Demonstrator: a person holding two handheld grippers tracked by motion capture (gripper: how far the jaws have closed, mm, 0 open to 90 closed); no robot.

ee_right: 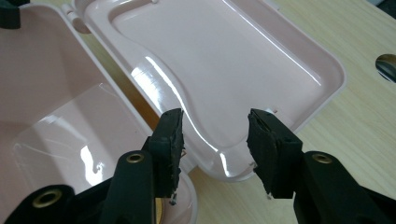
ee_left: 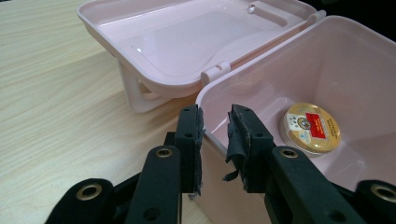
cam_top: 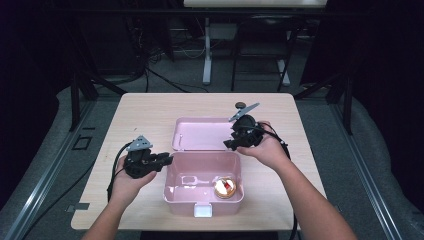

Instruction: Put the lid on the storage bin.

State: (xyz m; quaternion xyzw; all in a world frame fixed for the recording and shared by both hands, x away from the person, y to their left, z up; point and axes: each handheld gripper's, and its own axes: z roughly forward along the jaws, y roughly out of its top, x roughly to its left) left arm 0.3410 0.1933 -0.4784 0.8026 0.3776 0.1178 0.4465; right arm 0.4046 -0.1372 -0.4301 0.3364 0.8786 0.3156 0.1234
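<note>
With the pink box (cam_top: pixel 204 182) as reference, I see the left gripper (ee_left: pixel 215 140) straddling its left wall, jaws narrow, not clearly clamped. The right gripper (ee_right: pixel 215 149) hovers part open, empty, over the flipped-back lid (cam_top: pixel 199 134). A gold tin (cam_top: pixel 225 187) sits inside the box.

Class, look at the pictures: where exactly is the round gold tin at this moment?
The round gold tin lies on the floor of the open pink box, near its front right corner in the high view, with the left hand-held gripper straddling the box's left wall.
</note>
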